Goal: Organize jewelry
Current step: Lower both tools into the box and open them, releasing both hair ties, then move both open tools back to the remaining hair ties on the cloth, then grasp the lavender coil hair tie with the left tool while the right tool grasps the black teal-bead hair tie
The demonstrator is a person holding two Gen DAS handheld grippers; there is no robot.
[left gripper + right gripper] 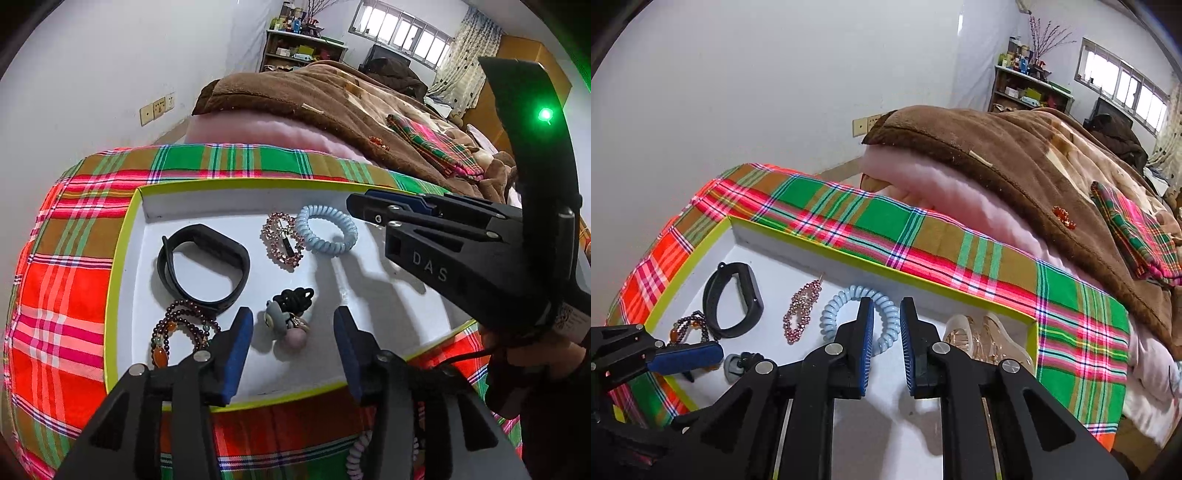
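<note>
A shallow white tray (125,266) w/ yellow-green rim sits on a bright plaid cloth (62,280) at the foot of a bed, jewelry spread across its floor. In the left wrist view, going left to right: a dark bead bracelet (177,328) w/ orange stones lies at lower left of the tray, touching a black wristband (203,269) just above it. Center frame, a pink rhinestone clip (282,240) rests beside a pale blue coil hair tie (327,229), the two just touching. Below them, a black cord charm (288,314) w/ a small grey figure and a pink bead lies in the gap between the blue pads of the left gripper (293,328); jaws stand apart, pads not pressing on it. At right of frame the right gripper (354,210) reaches in over the tray, tips near the coil tie.

Right wrist view, left to right: the left gripper's blue pad shows at lower left, over the beads. Wristband (733,299), clip (801,310) and coil tie (857,321) run across mid-frame. The right gripper (886,347) holds a narrow gap, nothing between its pads; the coil tie lies under and beyond its tips. Clear glass pieces (986,339) sit at the tray's right end. A brown blanket (1015,155) over a pink quilt (942,184) fills upper right.
</note>
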